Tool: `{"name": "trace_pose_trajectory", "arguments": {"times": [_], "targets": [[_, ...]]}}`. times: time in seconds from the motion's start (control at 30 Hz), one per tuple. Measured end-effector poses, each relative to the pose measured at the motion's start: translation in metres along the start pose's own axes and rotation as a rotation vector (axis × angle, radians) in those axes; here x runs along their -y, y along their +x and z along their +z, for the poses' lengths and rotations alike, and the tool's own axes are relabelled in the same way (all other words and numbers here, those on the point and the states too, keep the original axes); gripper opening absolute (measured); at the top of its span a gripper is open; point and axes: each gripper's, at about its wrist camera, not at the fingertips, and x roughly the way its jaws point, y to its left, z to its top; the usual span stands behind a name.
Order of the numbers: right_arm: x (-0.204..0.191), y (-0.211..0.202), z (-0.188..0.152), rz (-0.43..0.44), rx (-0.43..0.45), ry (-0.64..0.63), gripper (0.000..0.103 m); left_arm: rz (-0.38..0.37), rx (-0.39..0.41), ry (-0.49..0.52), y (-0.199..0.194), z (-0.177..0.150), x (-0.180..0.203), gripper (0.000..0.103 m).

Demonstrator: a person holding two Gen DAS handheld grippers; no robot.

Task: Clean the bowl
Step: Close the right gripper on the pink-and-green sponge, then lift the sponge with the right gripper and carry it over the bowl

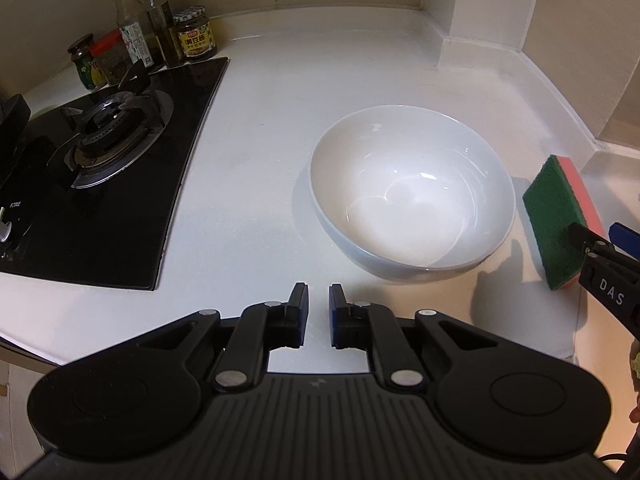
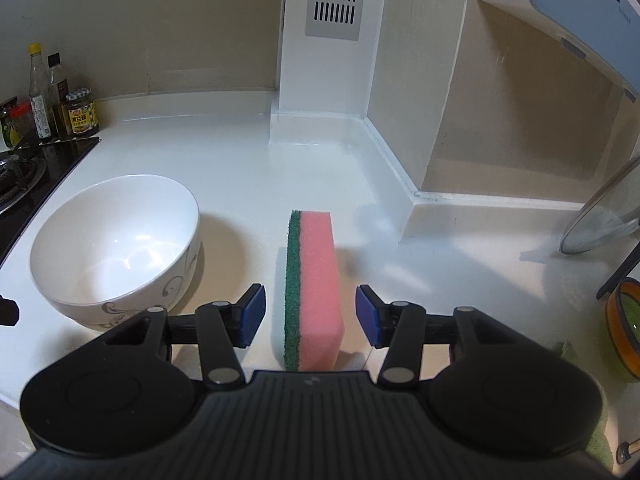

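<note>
A white bowl (image 1: 412, 188) stands upright and empty on the white counter; it also shows in the right wrist view (image 2: 116, 244), with a grey swirl pattern outside. A pink and green sponge (image 2: 314, 288) stands on its edge to the right of the bowl, also seen in the left wrist view (image 1: 558, 216). My right gripper (image 2: 310, 316) is open, one finger on each side of the sponge, not touching it. My left gripper (image 1: 319, 316) is nearly closed and empty, just in front of the bowl.
A black gas hob (image 1: 100, 172) lies left of the bowl, with sauce bottles and jars (image 1: 160, 36) behind it. A white pillar (image 2: 324, 80) and wall ledge stand behind. A glass lid (image 2: 604, 220) and an orange-rimmed dish (image 2: 624, 332) are at far right.
</note>
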Motion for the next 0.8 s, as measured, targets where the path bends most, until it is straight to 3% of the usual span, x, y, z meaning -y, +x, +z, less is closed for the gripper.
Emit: {"name": "trace_pose_trajectory", "arguments": {"times": [0.2, 0.4, 0.53, 0.8], "targets": [[0.004, 0.009, 0.0, 0.017, -0.02, 0.012, 0.038, 0.006, 0.007, -0.018, -0.003, 0.004, -0.001, 0.011], [0.008, 0.014, -0.001, 0.04, -0.037, 0.031, 0.038, 0.019, 0.005, -0.03, -0.003, 0.005, -0.001, 0.011], [0.008, 0.017, -0.003, 0.051, -0.041, 0.03, 0.027, 0.021, 0.02, -0.037, -0.006, 0.007, -0.003, 0.011], [0.009, 0.016, -0.003, 0.061, -0.035, 0.01, 0.027, 0.039, 0.03, -0.054, -0.011, 0.012, -0.007, 0.011]]}}
